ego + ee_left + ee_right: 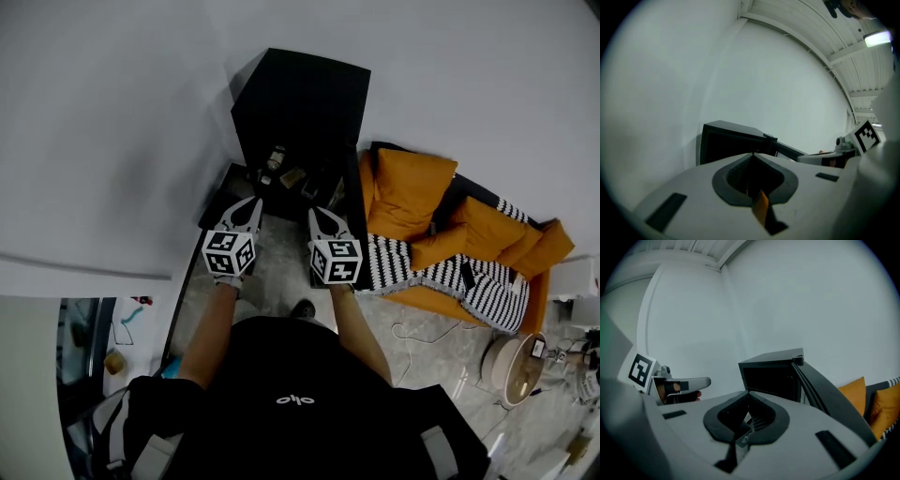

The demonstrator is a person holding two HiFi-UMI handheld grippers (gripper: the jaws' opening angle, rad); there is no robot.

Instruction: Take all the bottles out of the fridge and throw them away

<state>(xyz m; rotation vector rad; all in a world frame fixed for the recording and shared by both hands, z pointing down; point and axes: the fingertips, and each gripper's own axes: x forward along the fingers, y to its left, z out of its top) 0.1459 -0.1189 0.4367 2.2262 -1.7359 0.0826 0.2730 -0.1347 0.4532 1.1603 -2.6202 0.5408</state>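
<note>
The black fridge [300, 103] stands open against the white wall, its door [825, 394] swung out to the right beside an orange sofa [441, 281]. Inside, a few small things on the shelves look like the bottles [275, 161], though they are too small to count.

The left gripper [253, 202] and the right gripper [319, 212] hover side by side just in front of the opening. On both, the 2 fingers are pressed together with nothing between them.

The main risk is reaching in like this. Shut fingers would push a bottle over or knock it deeper instead of taking it, so they need to spread first. The right gripper is also close to the door and could bump it and swing it. A bottle pinched off-centre could slip and drop to the floor [281, 272].
</note>
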